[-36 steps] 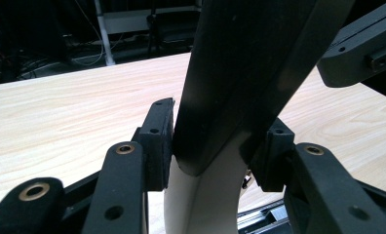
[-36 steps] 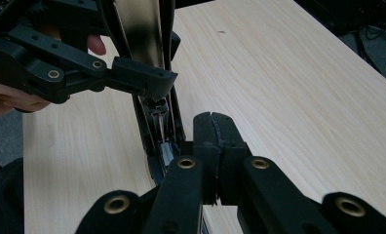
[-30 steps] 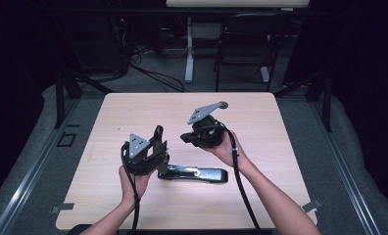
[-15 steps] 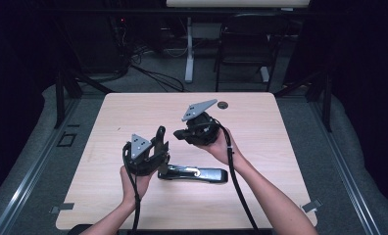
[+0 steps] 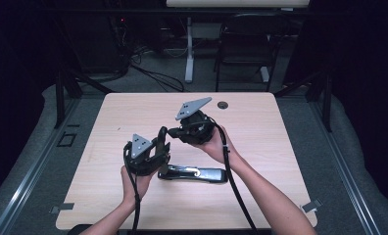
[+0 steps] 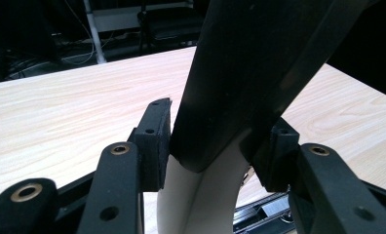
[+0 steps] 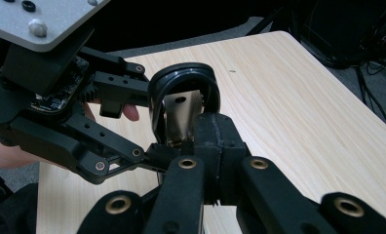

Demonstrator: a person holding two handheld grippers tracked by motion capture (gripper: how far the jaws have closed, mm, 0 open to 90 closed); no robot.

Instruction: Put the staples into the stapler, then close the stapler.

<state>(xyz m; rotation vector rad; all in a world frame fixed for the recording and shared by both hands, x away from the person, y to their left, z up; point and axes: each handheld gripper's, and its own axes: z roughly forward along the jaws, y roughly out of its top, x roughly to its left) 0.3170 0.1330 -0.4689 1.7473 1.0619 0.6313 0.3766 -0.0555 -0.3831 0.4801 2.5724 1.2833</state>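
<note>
A black stapler (image 5: 197,174) lies on the wooden table (image 5: 280,147) with its top arm swung up. My left gripper (image 5: 160,147) is shut on that raised arm; in the left gripper view the black arm (image 6: 240,73) stands between the pads (image 6: 157,136). My right gripper (image 5: 175,131) reaches in from the right. In the right gripper view its jaws (image 7: 208,141) are closed on the metal part inside the stapler's rounded head (image 7: 183,92). The left gripper (image 7: 132,122) clamps the same head from the left side there.
A small round grommet (image 5: 223,105) sits near the table's far edge. Beyond the table stand a chair (image 5: 241,54), a white desk leg (image 5: 188,54) and cables on the floor. Both forearms come in from the near edge.
My right gripper has shifted slightly left, closing in on the raised stapler arm. The left gripper and the stapler base have stayed put.
</note>
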